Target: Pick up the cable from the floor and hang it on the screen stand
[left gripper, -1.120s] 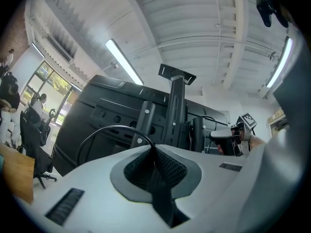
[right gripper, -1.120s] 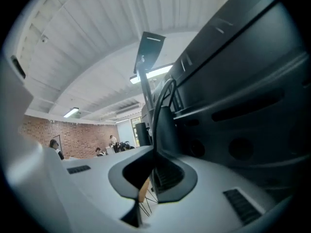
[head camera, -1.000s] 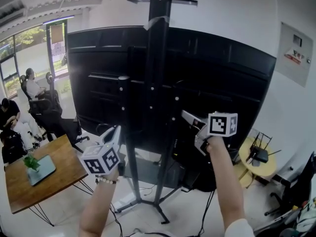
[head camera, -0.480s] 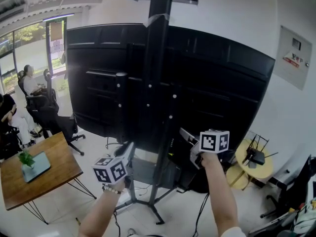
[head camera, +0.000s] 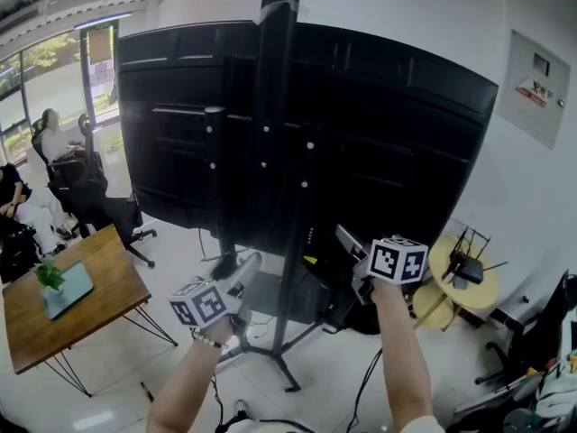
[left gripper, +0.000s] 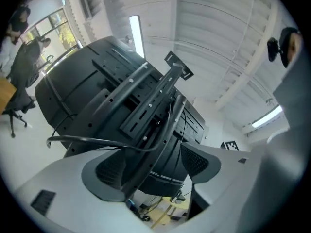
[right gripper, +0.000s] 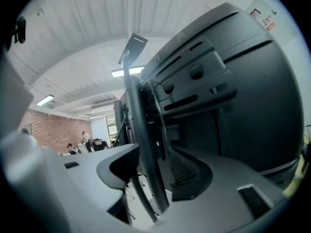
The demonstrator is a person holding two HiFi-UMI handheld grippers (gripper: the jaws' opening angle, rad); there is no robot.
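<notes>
Both claws are opening, with nothing pinched. The left claw stands wide, and the post of the stand shows in the gap beyond its pads (neither pad presses on it). The cable hangs on the stand's bracket behind the screen. One thin loop sags out to the left, crossing just above the left pad. The right claw is wide too, its gap framing the post and a thin loop of cable running down it. In the head view the claws sit low, one on either side of the post. A wooden table stands at the left.
</notes>
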